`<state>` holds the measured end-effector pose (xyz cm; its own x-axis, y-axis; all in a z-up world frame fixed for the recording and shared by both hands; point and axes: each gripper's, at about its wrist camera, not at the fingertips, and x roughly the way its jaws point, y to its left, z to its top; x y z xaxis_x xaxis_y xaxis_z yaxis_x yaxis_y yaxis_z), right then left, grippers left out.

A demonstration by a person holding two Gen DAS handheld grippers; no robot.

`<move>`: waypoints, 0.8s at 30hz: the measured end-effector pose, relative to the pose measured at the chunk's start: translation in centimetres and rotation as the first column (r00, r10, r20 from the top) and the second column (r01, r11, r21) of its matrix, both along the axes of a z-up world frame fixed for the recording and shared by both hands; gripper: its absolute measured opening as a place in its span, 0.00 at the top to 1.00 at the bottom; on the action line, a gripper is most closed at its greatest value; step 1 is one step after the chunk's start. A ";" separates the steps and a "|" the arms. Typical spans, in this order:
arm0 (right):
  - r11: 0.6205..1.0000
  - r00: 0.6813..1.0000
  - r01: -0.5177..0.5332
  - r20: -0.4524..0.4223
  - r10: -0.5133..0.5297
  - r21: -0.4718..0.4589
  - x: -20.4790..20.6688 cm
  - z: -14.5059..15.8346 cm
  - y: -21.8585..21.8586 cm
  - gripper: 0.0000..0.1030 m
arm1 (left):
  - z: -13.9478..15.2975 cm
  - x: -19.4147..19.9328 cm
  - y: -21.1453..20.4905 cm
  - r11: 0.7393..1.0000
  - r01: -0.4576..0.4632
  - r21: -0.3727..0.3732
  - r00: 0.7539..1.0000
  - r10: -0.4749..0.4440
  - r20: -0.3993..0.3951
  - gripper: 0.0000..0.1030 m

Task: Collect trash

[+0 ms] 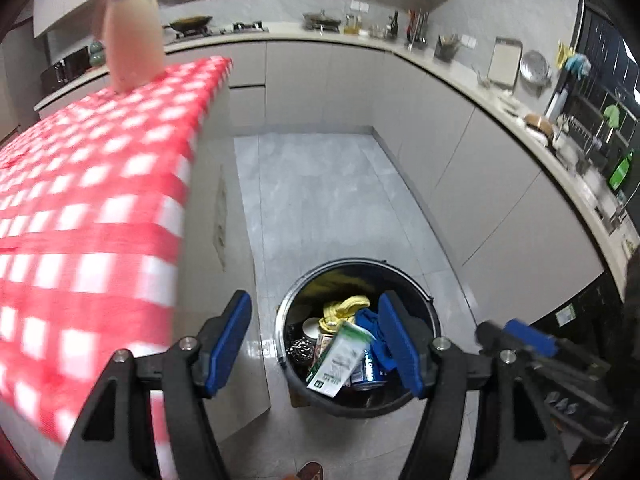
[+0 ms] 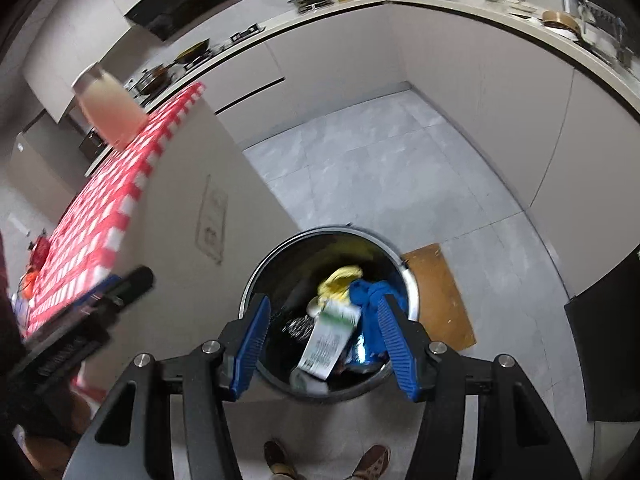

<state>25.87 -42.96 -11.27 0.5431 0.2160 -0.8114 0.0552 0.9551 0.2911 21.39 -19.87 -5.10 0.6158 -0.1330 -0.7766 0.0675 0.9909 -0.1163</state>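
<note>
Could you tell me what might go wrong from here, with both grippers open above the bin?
1. The bin already holds a carton, yellow cloth and blue cloth piled near its rim, so further trash could spill onto the floor.
2. The cup stands near the far edge of the checked table; a hasty reach by the left gripper could tip it.
3. The right gripper hovers close beside the left; they could collide.

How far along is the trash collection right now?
Mostly done: the round black bin already holds a green-and-white carton, yellow cloth and blue cloth. Nothing in hand: left gripper and right gripper are open, empty. Left: the pale plastic bottle on the red-checked tablecloth.
</note>
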 end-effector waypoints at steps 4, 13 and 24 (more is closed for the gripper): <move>0.998 0.999 -0.054 0.003 0.054 0.014 -2.9 2.1 2.8 0.43 | 3.0 -2.9 2.0 1.000 -0.017 0.000 0.999 0.017 0.029 0.34; 0.995 0.989 -0.101 0.105 0.100 -0.001 -12.8 7.8 10.6 0.36 | 7.7 -12.3 8.5 0.999 -0.033 0.029 0.987 0.028 0.158 0.23; 0.987 0.970 -0.026 0.234 0.063 -0.159 -26.8 13.3 17.9 0.24 | 9.3 -22.4 14.1 0.997 -0.062 0.034 0.981 0.055 0.186 0.14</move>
